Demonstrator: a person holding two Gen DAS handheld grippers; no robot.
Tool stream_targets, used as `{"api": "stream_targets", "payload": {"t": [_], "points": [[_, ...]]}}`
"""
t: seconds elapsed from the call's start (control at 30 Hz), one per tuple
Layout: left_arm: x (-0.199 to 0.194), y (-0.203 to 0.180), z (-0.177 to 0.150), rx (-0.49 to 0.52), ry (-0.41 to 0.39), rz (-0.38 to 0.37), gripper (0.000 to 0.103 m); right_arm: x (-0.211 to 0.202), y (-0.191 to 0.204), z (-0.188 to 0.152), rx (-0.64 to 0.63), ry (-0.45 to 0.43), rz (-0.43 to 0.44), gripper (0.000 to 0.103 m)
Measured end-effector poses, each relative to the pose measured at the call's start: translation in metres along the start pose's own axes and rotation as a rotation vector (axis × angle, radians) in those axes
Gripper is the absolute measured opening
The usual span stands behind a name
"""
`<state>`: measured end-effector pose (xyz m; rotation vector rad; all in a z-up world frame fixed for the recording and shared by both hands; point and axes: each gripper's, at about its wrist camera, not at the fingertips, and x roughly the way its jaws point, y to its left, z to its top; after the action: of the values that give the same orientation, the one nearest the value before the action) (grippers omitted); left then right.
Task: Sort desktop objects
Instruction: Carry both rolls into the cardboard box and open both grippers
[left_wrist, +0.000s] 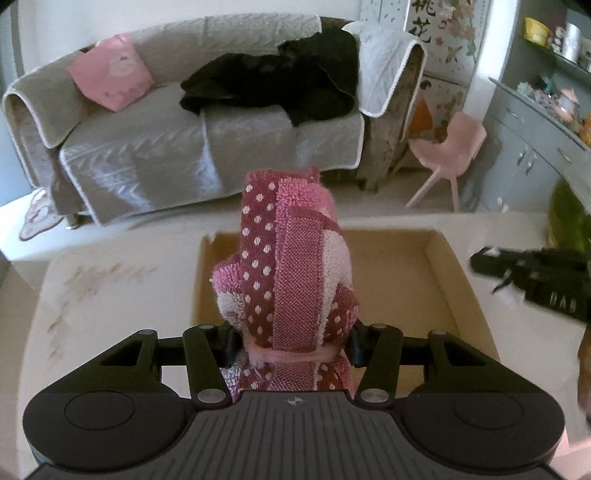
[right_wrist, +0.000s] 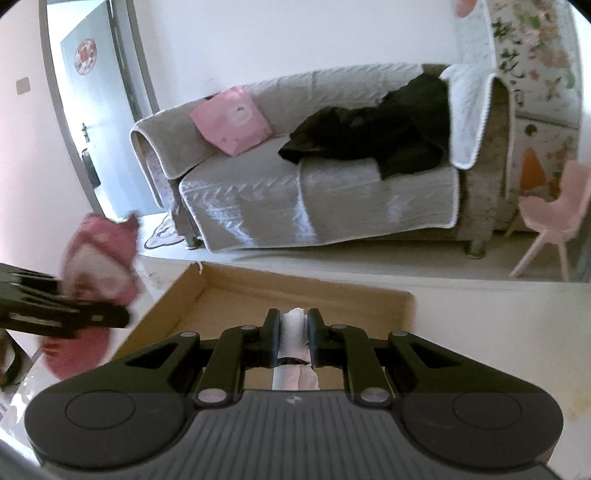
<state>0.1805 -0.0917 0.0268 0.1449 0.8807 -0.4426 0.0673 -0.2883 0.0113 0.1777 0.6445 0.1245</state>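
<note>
My left gripper is shut on a pink and red polka-dot towel, which stands up between its fingers above the open cardboard box. In the right wrist view the towel and the left gripper show blurred at the left, beside the box's left wall. My right gripper is shut on a small white crumpled packet and hovers over the cardboard box. The right gripper also shows in the left wrist view at the right edge.
The box sits on a white table with brown stains at the left. Beyond it are a grey sofa with a pink cushion and black clothes, a pink chair and grey cabinets. A green object is at the far right.
</note>
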Motion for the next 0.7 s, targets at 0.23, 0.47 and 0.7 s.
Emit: {"api": "stream_targets", "payload": {"t": [0.23, 0.47, 0.7], "points": [[0.093, 0.009, 0.021, -0.021, 0.053, 0.023, 0.059, 0.084, 0.0, 0.01, 0.019, 0.086, 0.015, 0.014], [0.131, 0.027, 0.011, -0.043, 0.111, 0.038, 0.059, 0.117, 0.003, 0.002, 0.049, 0.15, 0.035, 0.014], [0.131, 0.032, 0.007, -0.052, 0.114, 0.061, 0.059, 0.127, 0.022, 0.004, 0.026, 0.18, 0.036, 0.014]]}}
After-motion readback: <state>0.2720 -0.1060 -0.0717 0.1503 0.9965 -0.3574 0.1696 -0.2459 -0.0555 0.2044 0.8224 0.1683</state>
